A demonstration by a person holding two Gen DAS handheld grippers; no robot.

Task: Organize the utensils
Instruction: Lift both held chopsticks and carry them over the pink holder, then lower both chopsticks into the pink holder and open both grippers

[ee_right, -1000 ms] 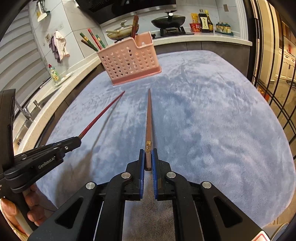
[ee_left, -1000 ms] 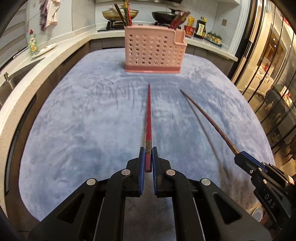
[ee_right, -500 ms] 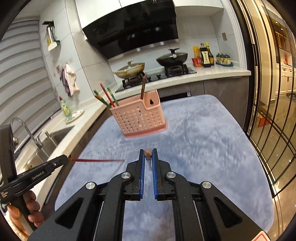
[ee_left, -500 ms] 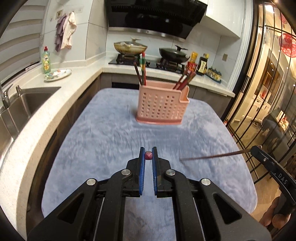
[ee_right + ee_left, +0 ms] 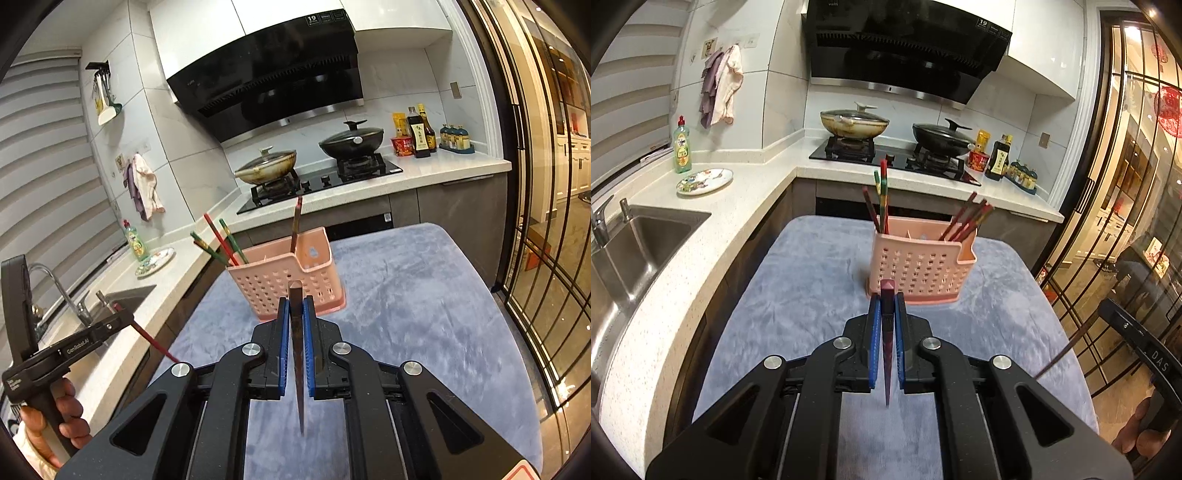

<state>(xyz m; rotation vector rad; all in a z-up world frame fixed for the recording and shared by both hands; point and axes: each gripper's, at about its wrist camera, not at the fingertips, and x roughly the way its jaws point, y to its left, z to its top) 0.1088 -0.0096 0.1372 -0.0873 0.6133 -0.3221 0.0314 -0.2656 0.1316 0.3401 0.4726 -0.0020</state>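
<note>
A pink perforated utensil holder (image 5: 919,267) stands on the blue-grey cloth, with several chopsticks upright in it; it also shows in the right wrist view (image 5: 284,278). My left gripper (image 5: 887,306) is shut on a red chopstick (image 5: 887,347), held high above the cloth, its thin tip pointing down and back toward the camera. My right gripper (image 5: 296,306) is shut on a brown chopstick (image 5: 299,354), tilted the same way. The right gripper (image 5: 1137,343) shows at the right edge of the left view, the left gripper (image 5: 85,341) at the left of the right view.
The cloth (image 5: 812,295) covers an island table. A counter with a sink (image 5: 631,251), a plate (image 5: 704,181) and a soap bottle (image 5: 682,146) runs along the left. A stove with two pans (image 5: 855,122) is behind. Glass doors (image 5: 1126,206) stand on the right.
Both grippers have lifted their chopsticks off the cloth and swung them from lying forward to pointing down and back. The view has risen from the cloth to the kitchen.
</note>
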